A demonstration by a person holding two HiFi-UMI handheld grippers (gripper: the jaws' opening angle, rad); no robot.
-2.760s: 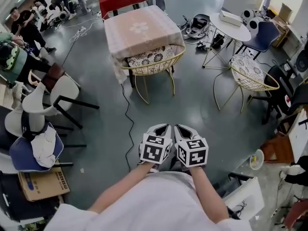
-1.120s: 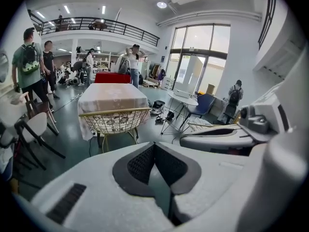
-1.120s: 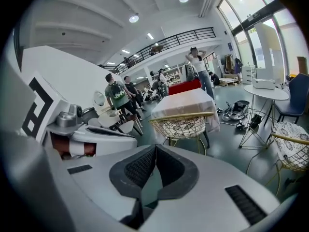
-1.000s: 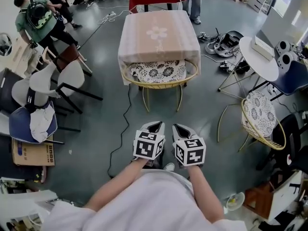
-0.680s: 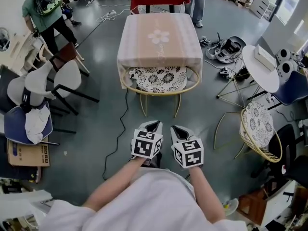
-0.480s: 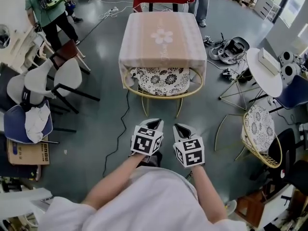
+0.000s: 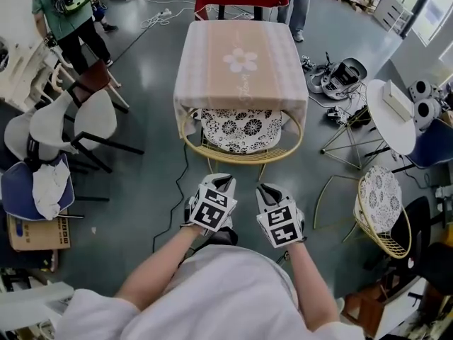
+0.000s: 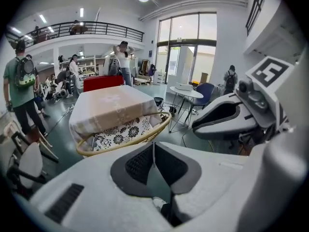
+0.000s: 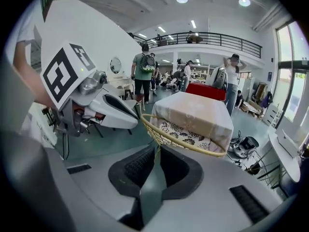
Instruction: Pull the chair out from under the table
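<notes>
A square table draped in a pale pink cloth with a flower motif (image 7: pixel 241 59) stands on the grey floor. The gold wire chair with a black-and-white patterned cushion (image 7: pixel 241 130) is tucked partly under its near edge. On the near side of the chair, clear of its rim, the left gripper (image 7: pixel 222 180) and right gripper (image 7: pixel 266 188) hover side by side, both clenched on nothing.

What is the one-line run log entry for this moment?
phase: before grasp | chair: under table, not gripped | left gripper: shut, empty | right gripper: shut, empty | both: short of chair rim
</notes>
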